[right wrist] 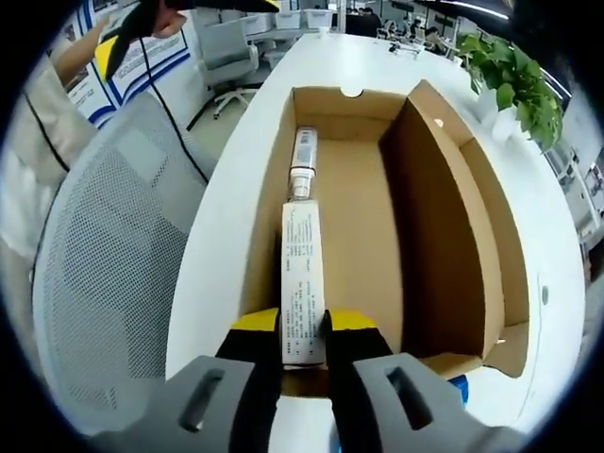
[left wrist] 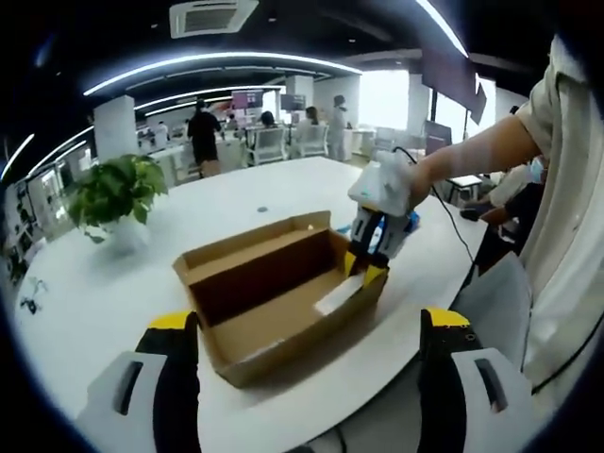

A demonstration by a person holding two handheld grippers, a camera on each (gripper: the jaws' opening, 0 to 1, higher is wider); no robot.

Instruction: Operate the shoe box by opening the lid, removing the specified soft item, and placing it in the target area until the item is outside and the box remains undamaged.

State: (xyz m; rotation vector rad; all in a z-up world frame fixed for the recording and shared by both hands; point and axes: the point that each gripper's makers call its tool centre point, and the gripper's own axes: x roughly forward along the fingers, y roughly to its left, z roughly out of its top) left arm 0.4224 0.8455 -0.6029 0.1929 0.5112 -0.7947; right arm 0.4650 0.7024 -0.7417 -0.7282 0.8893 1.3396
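Note:
An open brown cardboard shoe box (left wrist: 283, 347) lies on the white round table (left wrist: 104, 293), its lid (left wrist: 250, 247) folded back. In the right gripper view a long white printed tube (right wrist: 302, 255) rests along the left wall of the box (right wrist: 444, 217), cap end away from me. My right gripper (right wrist: 304, 326) is shut on the tube's near end, yellow tips on both sides. In the left gripper view the right gripper (left wrist: 368, 262) dips into the box's right end at the white tube (left wrist: 338, 295). My left gripper (left wrist: 309, 377) hangs open before the box, holding nothing.
A potted green plant (left wrist: 118, 193) stands on the table beyond the box. A grey mesh chair (right wrist: 113, 245) is at the table's edge beside the box. The person's arm (left wrist: 472, 151) reaches in from the right. People and desks are far behind.

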